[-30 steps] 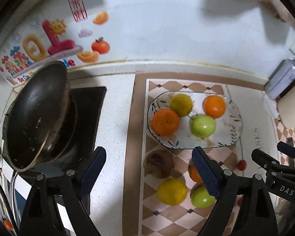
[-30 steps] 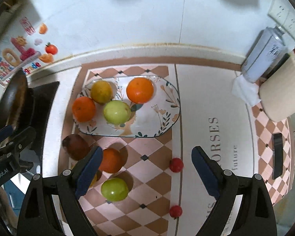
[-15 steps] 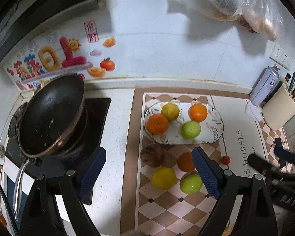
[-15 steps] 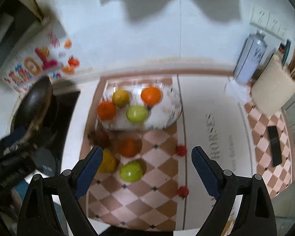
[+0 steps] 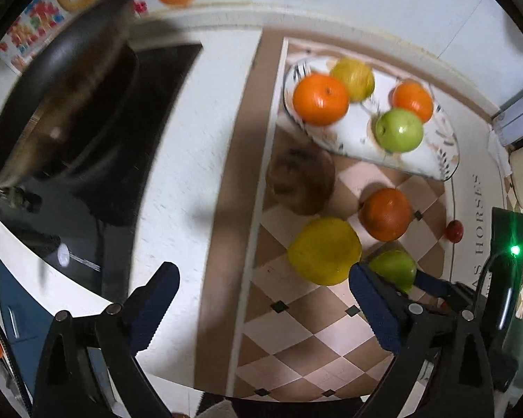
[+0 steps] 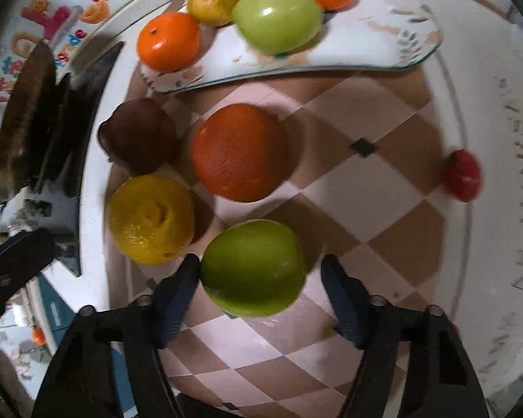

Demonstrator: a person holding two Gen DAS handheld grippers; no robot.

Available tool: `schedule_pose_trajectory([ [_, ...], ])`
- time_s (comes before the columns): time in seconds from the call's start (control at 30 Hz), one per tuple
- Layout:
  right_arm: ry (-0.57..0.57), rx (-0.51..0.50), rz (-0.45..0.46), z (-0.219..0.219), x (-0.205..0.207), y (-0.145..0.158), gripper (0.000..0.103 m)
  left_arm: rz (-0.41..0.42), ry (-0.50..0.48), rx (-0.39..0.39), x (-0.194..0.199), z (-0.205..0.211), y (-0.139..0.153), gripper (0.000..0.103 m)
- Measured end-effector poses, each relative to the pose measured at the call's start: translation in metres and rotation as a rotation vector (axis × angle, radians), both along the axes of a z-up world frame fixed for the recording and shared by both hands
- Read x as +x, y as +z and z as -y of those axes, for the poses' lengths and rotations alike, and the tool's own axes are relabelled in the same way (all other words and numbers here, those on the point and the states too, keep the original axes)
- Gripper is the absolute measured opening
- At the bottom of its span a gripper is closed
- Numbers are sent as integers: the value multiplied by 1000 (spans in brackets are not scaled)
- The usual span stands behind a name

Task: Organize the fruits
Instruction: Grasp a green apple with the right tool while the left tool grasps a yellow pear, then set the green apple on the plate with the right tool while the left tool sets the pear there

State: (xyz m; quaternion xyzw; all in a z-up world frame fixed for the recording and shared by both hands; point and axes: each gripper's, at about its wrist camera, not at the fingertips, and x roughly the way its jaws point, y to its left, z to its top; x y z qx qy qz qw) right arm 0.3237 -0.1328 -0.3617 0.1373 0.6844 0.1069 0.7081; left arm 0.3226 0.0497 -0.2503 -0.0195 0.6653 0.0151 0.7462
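Note:
A glass plate [image 6: 394,48] [image 5: 425,160] holds two oranges, a yellow citrus and a green apple. On the checkered mat lie a green apple [image 6: 252,266] [image 5: 394,271], an orange [image 6: 239,151] [image 5: 387,214], a yellow citrus [image 6: 151,219] [image 5: 324,250] and a brown fruit [image 6: 137,136] [image 5: 300,181]. My right gripper [image 6: 256,296] is open, its fingers on either side of the loose green apple, left finger close to it. My left gripper [image 5: 261,306] is open and empty above the mat's left edge.
A black pan [image 5: 62,104] sits on the stove at the left. Small red tomatoes [image 6: 462,176] lie on the mat to the right. A spray can [image 5: 519,122] and a beige holder stand at the far right by the wall.
Both grippers have dropped down and forward toward the loose fruit. The right gripper now straddles the loose green apple; both stay open.

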Motion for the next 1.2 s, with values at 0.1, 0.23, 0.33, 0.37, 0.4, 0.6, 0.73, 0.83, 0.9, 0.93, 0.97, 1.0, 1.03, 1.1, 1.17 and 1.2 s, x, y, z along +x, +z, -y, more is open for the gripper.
schedule_pose_trajectory([
  [0.1,32,-56,12,0,-7,4,63,-46,-12,-14,6,8,-16,99],
  [0.23,32,-53,-18,20,-20,5,63,-105,-43,-37,17,27,-40,99],
  [0.33,27,-58,-31,32,-25,3,63,-140,-72,-45,22,39,-57,99],
  [0.37,22,-46,-31,35,-24,2,63,-141,-82,-52,23,42,-61,93],
  [0.4,12,-35,-35,37,-24,1,63,-137,-93,-54,23,45,-64,77],
  [0.6,8,-23,-24,40,-17,1,63,-110,-151,-19,16,63,-70,63],
  [0.73,-3,-13,-15,45,-13,8,63,-107,-125,-48,11,60,-60,63],
  [0.83,-56,45,10,57,0,28,63,-74,-104,-105,9,54,-30,63],
  [0.9,-104,84,43,74,16,45,63,-39,-109,-126,14,56,-9,63],
  [0.93,-118,95,57,80,22,51,63,-24,-112,-132,18,59,0,63],
  [0.97,-132,102,70,87,33,57,63,-7,-111,-141,25,62,10,63],
  [1.0,-148,103,90,95,47,63,63,-1,-110,-148,30,63,14,63],
  [1.03,-160,92,108,102,62,66,63,6,-109,-158,38,67,19,63],
  [1.1,-177,67,122,112,88,67,63,17,-110,-149,60,78,22,63],
  [1.17,-186,36,118,118,118,59,63,16,-110,-137,80,81,17,63],
  [1.2,-183,22,113,121,130,55,63,10,-107,-131,88,83,12,63],
])
